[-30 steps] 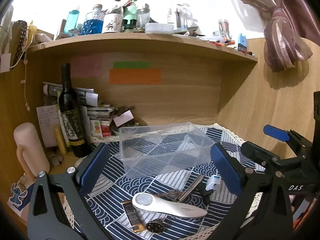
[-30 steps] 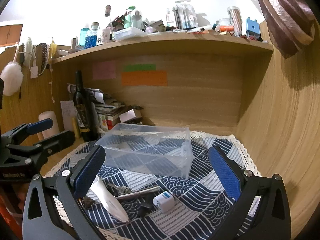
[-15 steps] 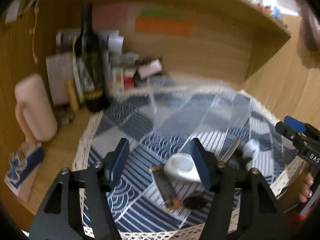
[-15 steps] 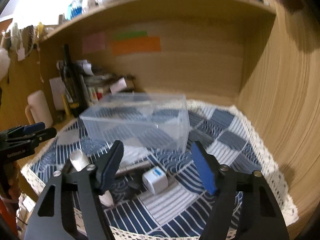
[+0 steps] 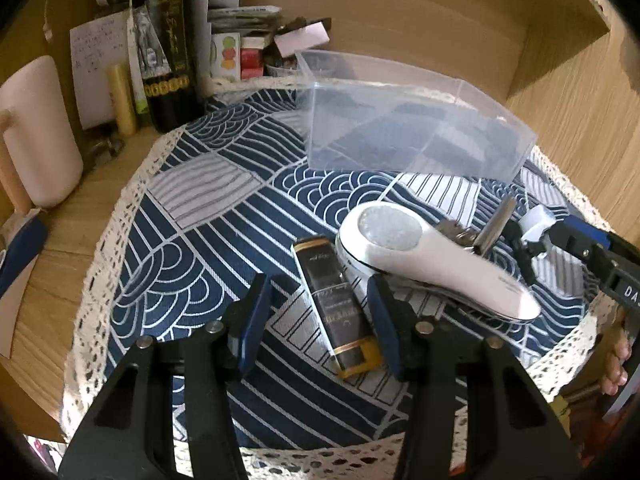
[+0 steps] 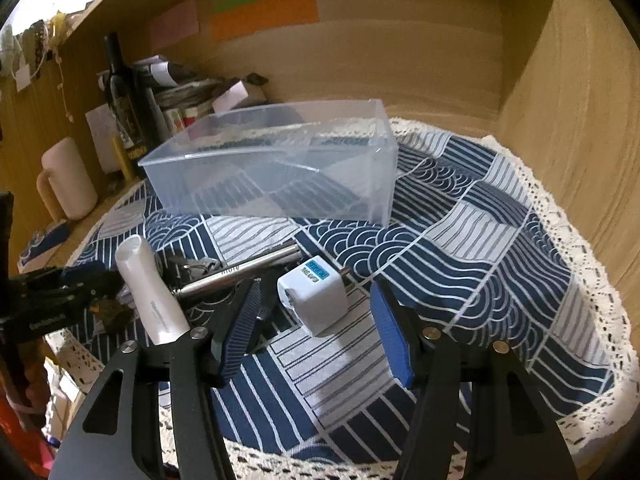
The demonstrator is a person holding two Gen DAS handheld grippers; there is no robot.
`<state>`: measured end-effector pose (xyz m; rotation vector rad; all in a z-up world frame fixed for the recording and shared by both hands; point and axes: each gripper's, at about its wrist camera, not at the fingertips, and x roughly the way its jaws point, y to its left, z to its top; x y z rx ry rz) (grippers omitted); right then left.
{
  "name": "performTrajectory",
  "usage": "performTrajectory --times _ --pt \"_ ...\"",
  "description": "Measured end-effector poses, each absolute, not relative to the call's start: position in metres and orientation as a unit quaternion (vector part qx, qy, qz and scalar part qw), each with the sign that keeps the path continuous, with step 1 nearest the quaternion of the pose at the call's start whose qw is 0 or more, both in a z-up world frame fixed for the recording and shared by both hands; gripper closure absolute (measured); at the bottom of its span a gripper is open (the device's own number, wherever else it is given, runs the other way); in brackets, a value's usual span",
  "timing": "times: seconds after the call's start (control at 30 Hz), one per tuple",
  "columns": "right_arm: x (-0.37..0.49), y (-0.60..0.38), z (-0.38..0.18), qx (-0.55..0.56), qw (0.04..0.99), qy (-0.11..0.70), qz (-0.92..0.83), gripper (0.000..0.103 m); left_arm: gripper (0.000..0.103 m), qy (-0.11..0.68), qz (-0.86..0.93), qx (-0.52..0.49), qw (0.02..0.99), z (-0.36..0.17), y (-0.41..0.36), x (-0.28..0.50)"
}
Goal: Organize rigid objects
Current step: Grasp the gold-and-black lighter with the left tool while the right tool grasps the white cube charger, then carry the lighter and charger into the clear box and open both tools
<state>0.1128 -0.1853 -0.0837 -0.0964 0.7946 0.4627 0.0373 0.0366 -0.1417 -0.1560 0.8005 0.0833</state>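
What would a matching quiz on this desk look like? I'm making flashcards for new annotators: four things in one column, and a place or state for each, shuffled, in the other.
Things:
1. black and gold tube
2. white plug adapter
3. clear plastic box
4. dark wine bottle

Places or states:
A. standing upright at the back left, off the cloth
B. lying between the open left tongs
C. sitting empty on the patterned cloth, behind the loose items
D. lying just ahead of the open right tongs

Pairs: 1-B, 2-D, 3-C, 4-A
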Motion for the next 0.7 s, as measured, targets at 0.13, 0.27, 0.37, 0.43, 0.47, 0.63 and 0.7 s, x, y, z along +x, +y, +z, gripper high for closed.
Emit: performTrajectory --times 0.13,0.27,0.37,0.43,0.47,0.63,0.7 --pt "0.124 -0.182 -0.091 -0.048 0.892 0.395 0.214 0.055 0.075 0.383 0.051 -0.056 0.921 -0.144 0.032 0.036" --pt "0.131 -0.184 -0.097 -0.034 0.889 0.403 0.216 0.064 0.08 0.382 0.047 -0.066 0.921 -0.143 0.04 0.036" --pt "0.13 -0.187 -0.094 -0.028 0.892 0.399 0.211 0.065 0.08 0.376 0.051 -0.074 0.922 -0.139 0.045 0.036" --pt "0.129 -0.189 -0.089 -0.029 0.895 0.393 0.208 0.072 0.08 0.37 0.051 -0.078 0.925 -0.134 0.048 0.035" --pt "0.129 -0.19 -0.085 -0.029 0.897 0.389 0.205 0.075 0.08 0.364 0.052 -0.077 0.927 -0.129 0.05 0.035" --pt "0.133 -0.195 -0.061 -0.031 0.911 0.357 0.202 0.075 0.08 0.327 0.058 -0.063 0.941 -0.102 0.052 0.033" --pt "0.134 -0.195 -0.052 -0.035 0.916 0.345 0.202 0.075 0.08 0.31 0.06 -0.054 0.947 -0.089 0.052 0.033"
